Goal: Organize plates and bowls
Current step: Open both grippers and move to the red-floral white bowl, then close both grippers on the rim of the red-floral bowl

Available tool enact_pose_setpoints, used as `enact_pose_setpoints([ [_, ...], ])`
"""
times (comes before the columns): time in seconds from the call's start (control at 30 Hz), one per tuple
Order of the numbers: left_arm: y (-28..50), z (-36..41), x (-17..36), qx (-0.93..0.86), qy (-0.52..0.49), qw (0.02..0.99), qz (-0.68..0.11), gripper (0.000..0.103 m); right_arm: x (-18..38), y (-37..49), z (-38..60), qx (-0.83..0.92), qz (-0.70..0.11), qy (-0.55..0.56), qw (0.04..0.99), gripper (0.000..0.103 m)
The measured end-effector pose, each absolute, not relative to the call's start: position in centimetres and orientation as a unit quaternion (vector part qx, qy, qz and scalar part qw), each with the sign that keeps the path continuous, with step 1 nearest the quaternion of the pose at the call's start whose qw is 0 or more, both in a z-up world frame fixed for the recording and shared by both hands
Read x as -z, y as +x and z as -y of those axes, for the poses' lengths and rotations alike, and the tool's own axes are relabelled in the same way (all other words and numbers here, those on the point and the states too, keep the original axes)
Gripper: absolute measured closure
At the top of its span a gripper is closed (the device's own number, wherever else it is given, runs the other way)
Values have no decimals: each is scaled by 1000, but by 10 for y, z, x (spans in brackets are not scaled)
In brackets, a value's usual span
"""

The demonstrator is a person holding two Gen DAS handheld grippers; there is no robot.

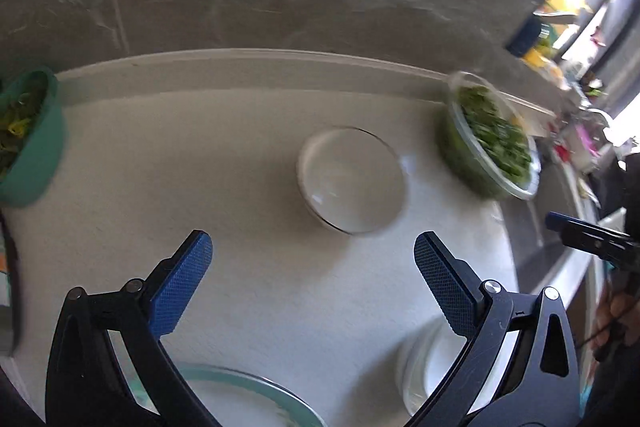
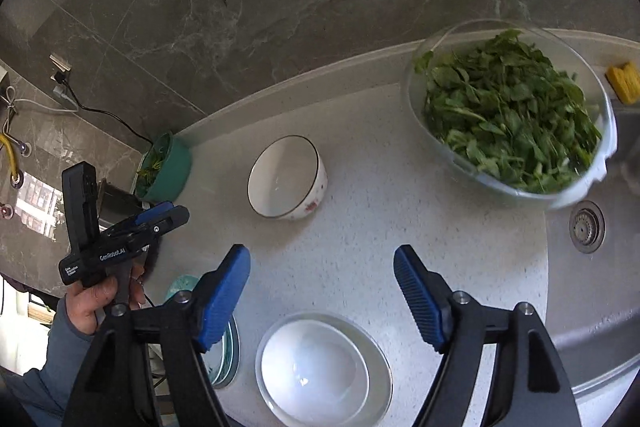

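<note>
We see a pale speckled bench (image 2: 360,267) with a white ceramic bowl (image 2: 286,179) standing upright and alone near its middle, a thin dark line round its rim and a small red flower on its side. We judge it stiff, glazed and slippery, fairly light but breakable, so the sensible hold is across the rim, one pad inside and one outside the wall. The right hand-held gripper (image 2: 322,295) has its blue pads apart with nothing between them; the bowl sits beyond and a little to the left of its tips. The left hand-held gripper (image 1: 312,283) is also spread wide and empty, and the same bowl (image 1: 352,181) lies just ahead of it. Close under the right hand-held gripper sits a white bowl inside a glass bowl (image 2: 324,367), beside a greenish plate (image 2: 228,351). A large glass bowl of leafy greens (image 2: 508,111) stands far right, near the sink (image 2: 588,227).
</note>
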State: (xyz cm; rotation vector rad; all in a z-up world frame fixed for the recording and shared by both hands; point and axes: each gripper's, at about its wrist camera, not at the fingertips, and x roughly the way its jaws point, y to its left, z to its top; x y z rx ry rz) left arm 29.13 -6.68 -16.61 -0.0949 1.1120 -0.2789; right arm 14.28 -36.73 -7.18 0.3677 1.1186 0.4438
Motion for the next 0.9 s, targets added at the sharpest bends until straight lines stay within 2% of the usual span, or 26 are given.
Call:
enact_pose_setpoints([
  [0.23, 355, 81, 218, 103, -2, 813, -573, 1, 111, 219, 321, -212, -566, 162, 780, 27],
  [0.4, 379, 88, 255, 124, -19, 792, -597, 4, 153, 257, 296, -224, -607, 165, 744, 33],
  [0.43, 382, 89, 258, 129, -22, 790, -599, 7, 161, 263, 293, -224, -617, 173, 735, 38],
  [0.5, 389, 86, 266, 131, -24, 785, -606, 33, 174, 270, 290, -232, -628, 185, 720, 43],
  [0.6, 396, 81, 275, 137, -31, 780, -610, 54, 188, 278, 286, -231, -637, 189, 711, 45],
  [0.77, 405, 81, 291, 164, -49, 766, -620, 67, 204, 283, 285, -238, -650, 205, 692, 52],
  [0.9, 406, 90, 300, 177, -62, 758, -625, 78, 213, 289, 280, -243, -659, 209, 681, 67],
])
